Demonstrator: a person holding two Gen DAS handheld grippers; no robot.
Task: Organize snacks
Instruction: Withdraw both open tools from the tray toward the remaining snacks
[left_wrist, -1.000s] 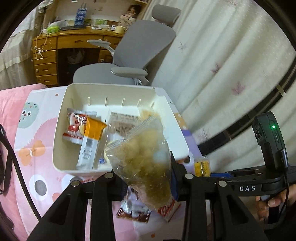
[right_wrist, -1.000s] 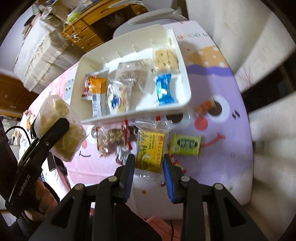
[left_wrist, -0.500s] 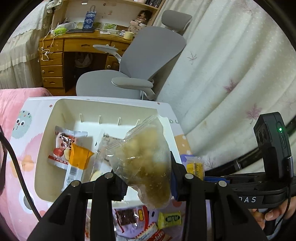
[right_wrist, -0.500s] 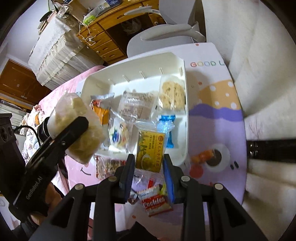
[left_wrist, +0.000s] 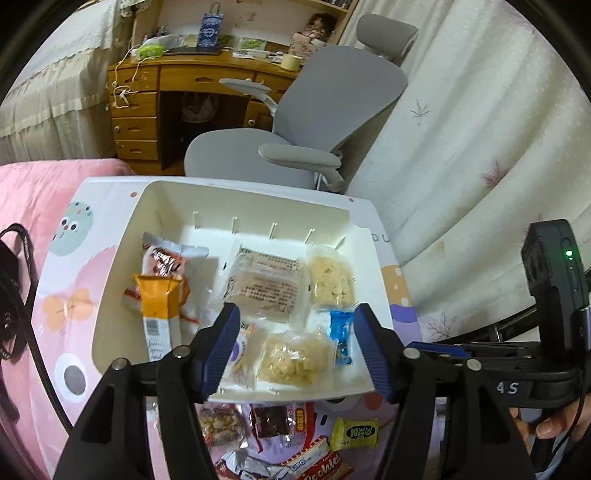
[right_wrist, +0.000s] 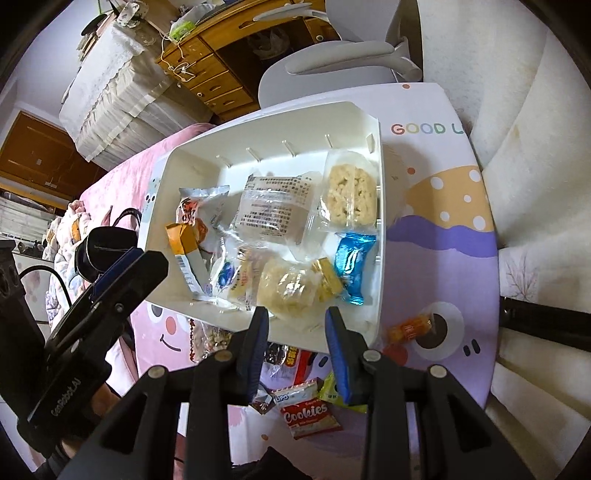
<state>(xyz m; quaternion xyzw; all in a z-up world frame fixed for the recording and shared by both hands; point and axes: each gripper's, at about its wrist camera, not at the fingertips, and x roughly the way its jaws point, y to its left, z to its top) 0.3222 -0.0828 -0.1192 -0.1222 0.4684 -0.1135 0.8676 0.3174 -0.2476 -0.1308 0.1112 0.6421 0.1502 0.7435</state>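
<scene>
Left gripper (left_wrist: 291, 347) jaws are opening, empty, hanging over the white bin (left_wrist: 258, 201); puffed-snack bag (left_wrist: 295, 356) lying inside just below. Right gripper (right_wrist: 295, 345) sitting partly apart, gripping nothing, loose cookies packet (right_wrist: 308, 411) beneath it outside the bin.

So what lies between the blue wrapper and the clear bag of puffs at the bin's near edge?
A small yellow packet lies there, tilted; the right wrist view shows it.

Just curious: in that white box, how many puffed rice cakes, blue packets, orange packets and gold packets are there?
Puffed rice cakes: 2
Blue packets: 1
Orange packets: 1
Gold packets: 1
Total: 5
</scene>
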